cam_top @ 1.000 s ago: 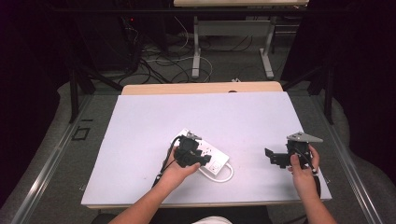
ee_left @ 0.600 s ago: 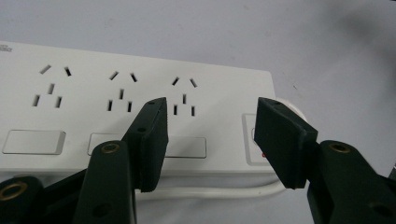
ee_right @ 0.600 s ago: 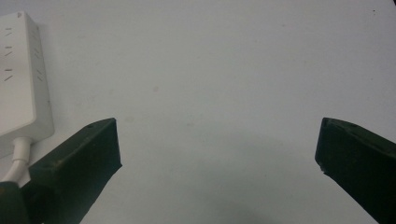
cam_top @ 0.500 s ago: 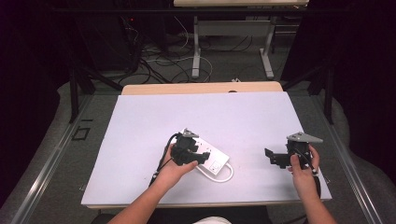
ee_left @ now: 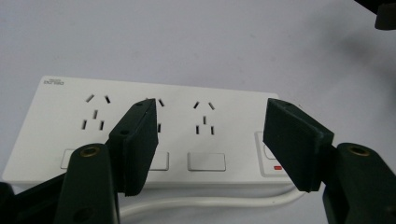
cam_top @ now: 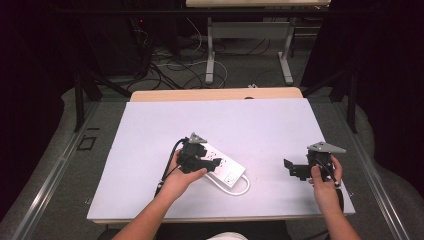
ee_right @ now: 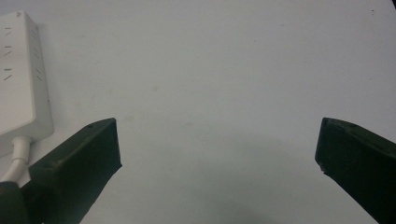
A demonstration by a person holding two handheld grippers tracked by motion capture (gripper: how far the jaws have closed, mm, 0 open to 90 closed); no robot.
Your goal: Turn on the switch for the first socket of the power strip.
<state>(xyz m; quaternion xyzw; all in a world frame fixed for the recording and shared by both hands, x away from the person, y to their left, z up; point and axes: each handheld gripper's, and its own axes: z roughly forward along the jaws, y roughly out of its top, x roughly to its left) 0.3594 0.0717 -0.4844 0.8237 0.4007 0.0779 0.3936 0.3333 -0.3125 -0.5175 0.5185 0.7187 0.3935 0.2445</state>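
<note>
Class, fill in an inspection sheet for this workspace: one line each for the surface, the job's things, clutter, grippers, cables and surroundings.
Surface: white tabletop, flat and bare around the work.
Job's things: white power strip lying flat near the front edge, sockets facing up, with rocker switches along one side.
Clutter: nothing seen.
Grippers: left gripper above the strip, its jaws have just been opening, pads apart and pressing on nothing; right gripper wide open over bare table, away from the strip.
Cables: the strip's white cord loops beside it; black cable trails from the left gripper.
Surroundings: dark floor with loose wires and another table's legs behind.
</note>
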